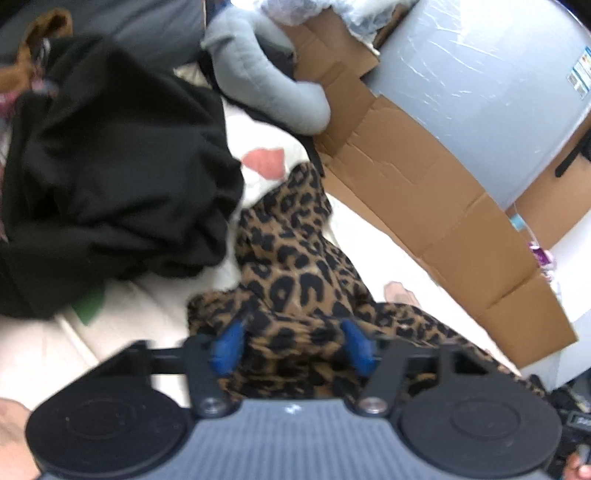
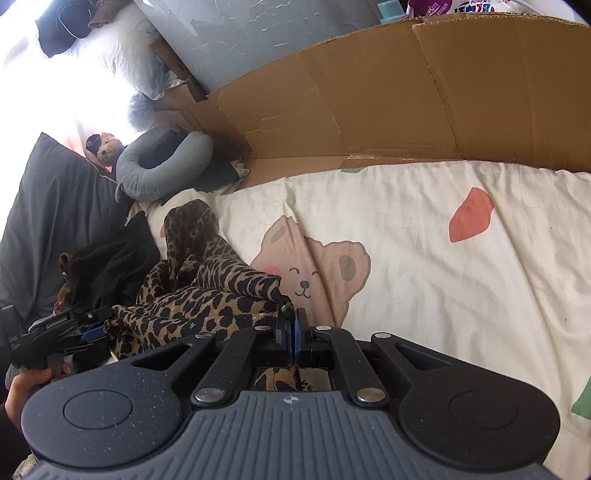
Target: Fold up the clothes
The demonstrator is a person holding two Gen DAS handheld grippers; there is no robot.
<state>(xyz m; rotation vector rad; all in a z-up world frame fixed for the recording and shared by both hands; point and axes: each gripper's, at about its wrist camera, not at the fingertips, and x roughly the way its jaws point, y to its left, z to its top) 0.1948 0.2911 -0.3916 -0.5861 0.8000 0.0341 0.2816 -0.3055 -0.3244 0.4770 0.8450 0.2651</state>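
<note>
Leopard-print garment [image 2: 207, 295] bunched on the bedsheet [image 2: 424, 258] beside a black garment [image 1: 110, 166]. Right claw [image 2: 295, 328] clamped tight on its corner. Left claw [image 1: 291, 343] half-open, astride a fold, grip unclear.

Little can be read. In the right wrist view, far ahead of the right gripper [image 2: 295, 325] and past the cardboard [image 2: 406, 96], a white printed item [image 2: 476, 5] at the top edge shows the word "POWER" above larger blue and red letters that are cut off. To the left of that gripper, the left gripper's body [image 2: 44, 332] carries small white lettering too small to make out, and in the left wrist view a label [image 1: 580, 74] on the grey wrapped object [image 1: 461, 85] is blurred.
</note>
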